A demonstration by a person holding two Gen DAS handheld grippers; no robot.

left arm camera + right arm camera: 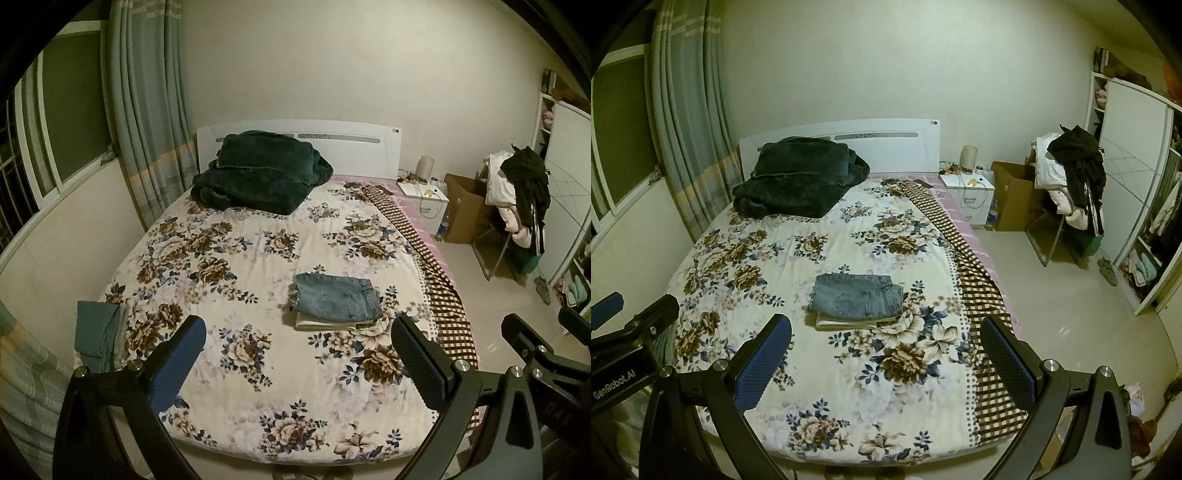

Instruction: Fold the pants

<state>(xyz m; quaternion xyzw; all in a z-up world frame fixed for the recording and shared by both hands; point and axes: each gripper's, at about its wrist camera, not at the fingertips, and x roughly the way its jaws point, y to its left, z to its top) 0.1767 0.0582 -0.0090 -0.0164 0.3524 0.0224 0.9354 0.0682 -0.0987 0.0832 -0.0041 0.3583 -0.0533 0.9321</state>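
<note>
Folded blue jeans (338, 297) lie on top of a folded light-coloured garment (325, 322) on the floral bedspread (258, 258); the stack also shows in the right wrist view (857, 299). My left gripper (295, 332) is open and empty, held above the near part of the bed, short of the stack. My right gripper (884, 334) is open and empty, beside the left one, also short of the stack. A teal garment (98, 330) hangs at the bed's left edge.
A dark green blanket (258, 173) is heaped by the headboard (354, 140). A checked cloth (436, 266) runs down the bed's right side. A nightstand (424, 195), a cardboard box (465, 206) and a chair piled with clothes (517, 192) stand to the right. Curtains (147, 110) hang at left.
</note>
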